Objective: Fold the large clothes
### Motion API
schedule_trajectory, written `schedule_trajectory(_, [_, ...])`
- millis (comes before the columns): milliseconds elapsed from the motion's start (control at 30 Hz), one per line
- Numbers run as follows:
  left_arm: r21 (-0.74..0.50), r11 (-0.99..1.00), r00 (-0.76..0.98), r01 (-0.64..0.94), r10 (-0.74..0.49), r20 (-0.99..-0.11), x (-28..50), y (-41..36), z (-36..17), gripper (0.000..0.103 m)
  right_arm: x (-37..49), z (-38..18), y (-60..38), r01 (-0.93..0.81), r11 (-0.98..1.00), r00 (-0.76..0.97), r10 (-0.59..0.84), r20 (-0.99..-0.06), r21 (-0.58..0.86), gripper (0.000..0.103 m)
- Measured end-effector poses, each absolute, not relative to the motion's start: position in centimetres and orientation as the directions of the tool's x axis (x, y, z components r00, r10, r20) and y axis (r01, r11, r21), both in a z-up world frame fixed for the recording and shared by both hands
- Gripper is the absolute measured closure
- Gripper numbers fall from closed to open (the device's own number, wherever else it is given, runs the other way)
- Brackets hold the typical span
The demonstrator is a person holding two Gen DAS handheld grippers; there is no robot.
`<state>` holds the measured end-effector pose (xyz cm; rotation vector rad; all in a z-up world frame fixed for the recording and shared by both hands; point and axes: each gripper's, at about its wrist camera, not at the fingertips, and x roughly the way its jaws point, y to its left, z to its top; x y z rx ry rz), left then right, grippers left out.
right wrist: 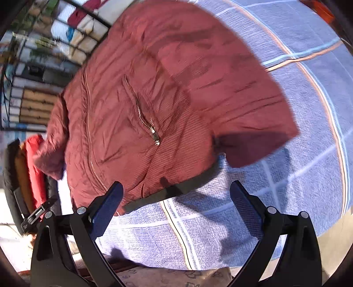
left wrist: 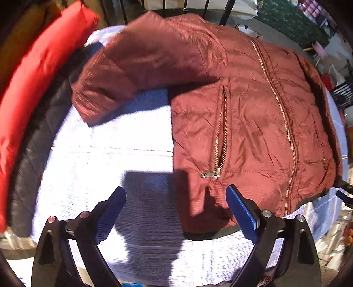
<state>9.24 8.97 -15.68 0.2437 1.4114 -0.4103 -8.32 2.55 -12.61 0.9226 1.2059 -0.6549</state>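
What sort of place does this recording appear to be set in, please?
Probably a sunlit home balcony or terrace: hard sun shadows fall on the towel-covered table, a black metal railing runs behind the maroon jacket, and household clutter lies beyond.

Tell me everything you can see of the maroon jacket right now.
The maroon jacket is a puffy, wrinkled, slightly shiny garment lying front-up on the pale blue towel. Its centre zipper looks closed; a slanted pocket zipper shows a metal pull at its lower end. A dark band edges the hem. One sleeve is bent and blurred, partly over the chest. Both the left gripper and the right gripper have jaws open near the hem, holding nothing.
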Motion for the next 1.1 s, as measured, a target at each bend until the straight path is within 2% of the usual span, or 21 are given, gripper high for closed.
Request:
schedule_trajectory(167, [-0.104,0.914,0.08,0.392,-0.147,-0.986,9.7,8.7,-18.6,0.013,-7.8,-16.0,0.2,0.861,0.482,0.188,-0.01,-0.982,0.16,0.007])
schedule_trajectory(300, [-0.128,0.911,0.05,0.393,-0.16,-0.986,10.7,7.5,-20.6,0.013,-6.5,-16.7,-1.0,0.847,0.482,0.249,0.014,-0.968,0.225,0.007])
schedule_trajectory(367, [-0.147,0.914,0.003,0.379,-0.16,-0.987,11.0,6.7,-22.2,0.013,-5.8,-17.7,-1.3,0.849,0.483,0.227,0.034,-0.973,0.214,0.007])
schedule_trajectory(400, [-0.146,0.917,-0.018,0.372,-0.15,-0.988,11.0,6.4,-22.9,0.014,-5.7,-18.1,-1.4,0.853,0.478,0.219,0.034,-0.975,0.208,0.011])
schedule_trajectory(467, [-0.155,0.915,-0.049,0.372,-0.148,-0.988,10.6,6.0,-23.7,0.021,-5.6,-17.8,-1.3,0.863,0.469,0.209,0.009,-0.978,0.189,0.036])
schedule_trajectory(500, [-0.176,0.913,-0.069,0.367,-0.162,-0.984,10.4,5.9,-23.9,0.033,-5.7,-17.3,-1.2,0.86,0.458,0.243,0.022,-0.97,0.226,0.058])
schedule_trajectory(533, [-0.192,0.914,-0.079,0.356,-0.175,-0.981,10.2,5.9,-23.8,0.042,-5.8,-16.8,-1.1,0.855,0.45,0.272,0.034,-0.962,0.258,0.073])
schedule_trajectory(567, [-0.196,0.913,-0.076,0.359,-0.181,-0.981,10.1,6.0,-23.5,0.049,-5.9,-16.1,-0.8,0.846,0.453,0.298,0.037,-0.954,0.282,0.075])
schedule_trajectory(633, [-0.189,0.9,-0.065,0.392,-0.178,-0.982,9.9,5.8,-22.4,0.071,-5.9,-14.8,-0.3,0.824,0.473,0.331,0.045,-0.942,0.312,0.084])
schedule_trajectory(667, [-0.178,0.891,-0.049,0.418,-0.173,-0.984,9.7,5.6,-21.6,0.075,-5.9,-13.9,0.0,0.808,0.484,0.355,0.057,-0.933,0.336,0.085])
schedule_trajectory(733, [-0.176,0.873,-0.018,0.454,-0.188,-0.982,9.3,5.6,-19.8,0.091,-6.1,-11.9,0.9,0.774,0.523,0.379,0.072,-0.923,0.358,0.088])
schedule_trajectory(833, [-0.201,0.841,0.002,0.503,-0.233,-0.972,8.0,7.0,-16.7,0.093,-6.7,-9.2,2.6,0.73,0.58,0.369,0.107,-0.923,0.36,0.089])
schedule_trajectory(933, [-0.192,0.803,-0.014,0.564,-0.223,-0.975,5.7,9.2,-15.1,0.093,-8.2,-8.6,4.5,0.722,0.604,0.313,0.148,-0.938,0.337,0.09])
schedule_trajectory(1100, [-0.167,0.772,-0.106,0.614,-0.129,-0.986,0.9,14.3,-16.9,0.092,-13.9,-12.1,8.1,0.777,0.554,0.182,0.256,-0.949,0.299,0.09])
